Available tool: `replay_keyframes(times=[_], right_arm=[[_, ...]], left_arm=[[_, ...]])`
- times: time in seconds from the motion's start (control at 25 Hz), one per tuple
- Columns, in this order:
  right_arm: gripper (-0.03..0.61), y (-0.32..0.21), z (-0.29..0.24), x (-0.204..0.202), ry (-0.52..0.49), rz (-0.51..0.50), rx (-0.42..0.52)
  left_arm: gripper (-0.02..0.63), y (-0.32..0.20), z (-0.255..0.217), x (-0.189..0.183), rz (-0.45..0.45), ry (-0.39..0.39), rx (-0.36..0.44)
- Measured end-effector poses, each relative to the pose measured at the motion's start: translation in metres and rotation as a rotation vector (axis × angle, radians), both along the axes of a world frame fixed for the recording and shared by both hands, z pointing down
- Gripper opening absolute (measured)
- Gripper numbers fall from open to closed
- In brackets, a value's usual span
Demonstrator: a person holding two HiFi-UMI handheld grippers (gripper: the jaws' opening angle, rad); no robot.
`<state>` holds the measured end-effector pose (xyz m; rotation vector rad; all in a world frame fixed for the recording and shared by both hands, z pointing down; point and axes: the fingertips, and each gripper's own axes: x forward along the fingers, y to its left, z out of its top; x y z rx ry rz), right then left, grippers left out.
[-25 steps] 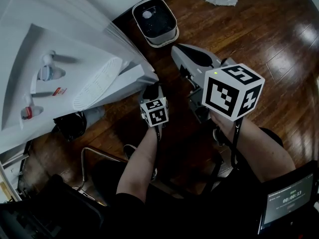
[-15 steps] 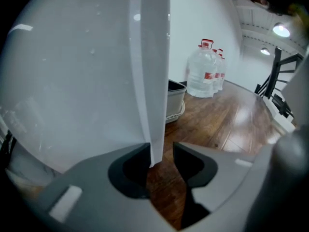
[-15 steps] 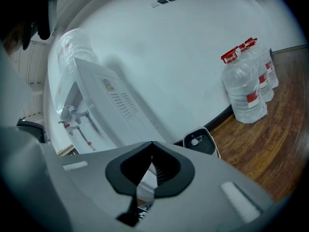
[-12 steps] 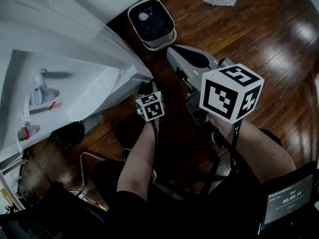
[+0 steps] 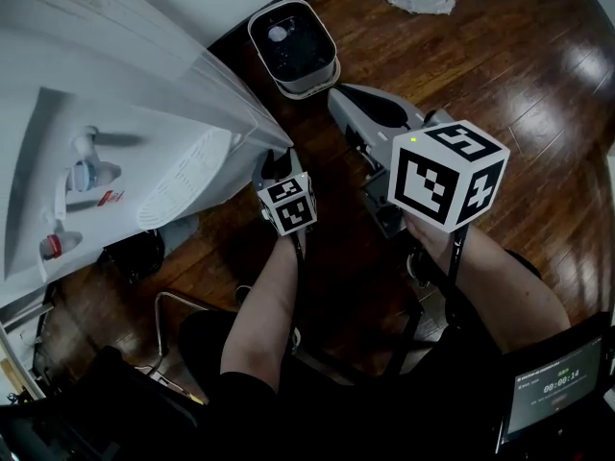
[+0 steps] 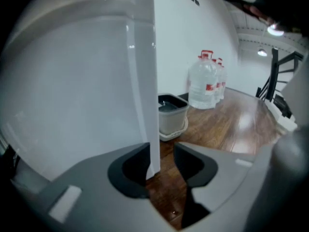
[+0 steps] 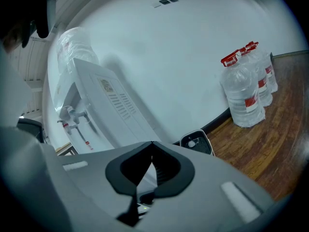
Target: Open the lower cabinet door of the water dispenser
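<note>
The white water dispenser (image 5: 115, 94) fills the left of the head view, its taps facing left. My left gripper (image 5: 277, 169) sits low at the dispenser's near corner. In the left gripper view, the free vertical edge of the white lower cabinet door (image 6: 153, 105) runs down between the jaws of the left gripper (image 6: 161, 166). The jaws have just been opening; a strip of floor shows between the edge and the right pad (image 6: 193, 166). My right gripper (image 5: 338, 99) hangs shut and empty above the floor. In its own view, the right gripper (image 7: 151, 146) faces the water dispenser (image 7: 106, 110).
A grey bucket (image 5: 293, 46) stands on the wooden floor by the wall, just past the dispenser's corner. Several large water bottles (image 7: 244, 91) are lined up along the wall further right. A metal frame (image 5: 183, 301) and a dark object (image 5: 135, 243) lie near my legs.
My left gripper has shifted slightly up and to the left in the head view, staying at the door's edge. The right gripper has not moved.
</note>
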<state>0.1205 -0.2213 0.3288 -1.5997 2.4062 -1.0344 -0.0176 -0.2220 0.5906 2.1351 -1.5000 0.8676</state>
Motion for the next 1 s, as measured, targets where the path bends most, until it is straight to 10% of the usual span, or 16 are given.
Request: replay_keyframes(times=[0.4, 1.0], right_arm=[[0.005, 0.017, -0.003, -0.02, -0.004, -0.043, 0.01], [0.005, 0.128, -0.01, -0.119, 0.145, -0.21, 0.113]], left_arm=[[0.13, 0.018, -0.177, 0.006, -0.054, 0.264, 0.245], [0.121, 0.158, -0.282, -0.103, -0.041, 0.238, 0.38]])
